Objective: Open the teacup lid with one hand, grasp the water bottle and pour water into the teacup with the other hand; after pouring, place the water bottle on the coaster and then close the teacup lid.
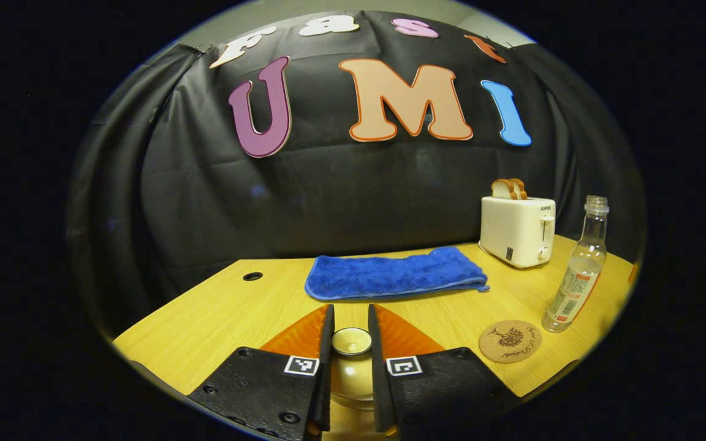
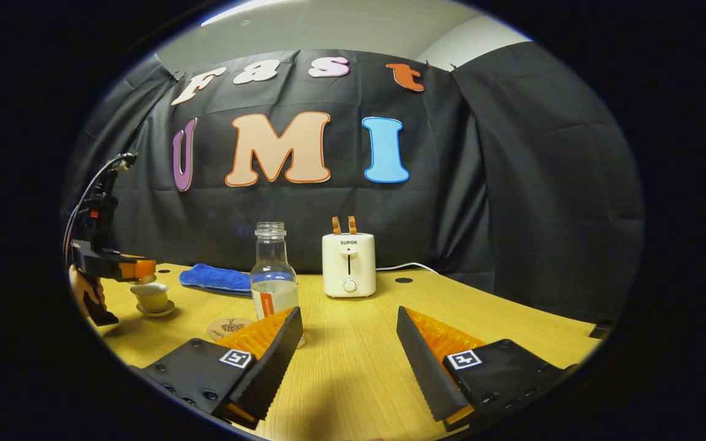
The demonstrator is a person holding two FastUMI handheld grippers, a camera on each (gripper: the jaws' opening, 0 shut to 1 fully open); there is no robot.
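Glass bottle (image 2: 273,275) stood uncapped on the tabletop (image 2: 353,367) beside the coaster (image 2: 228,327): probably slick and breakable, best gripped mid-body. Right tool (image 2: 349,343) gaped empty; left tool (image 1: 350,355) pinched the teacup lid's (image 1: 351,341) knob.

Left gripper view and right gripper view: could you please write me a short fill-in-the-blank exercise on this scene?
The toaster holds ___ slices of bread.
The folded towel is ___ in colour.
The right gripper is ___, with nothing between its fingers.
The water bottle stands upright with no ___ on its neck.
Missing words: two; blue; open; cap.
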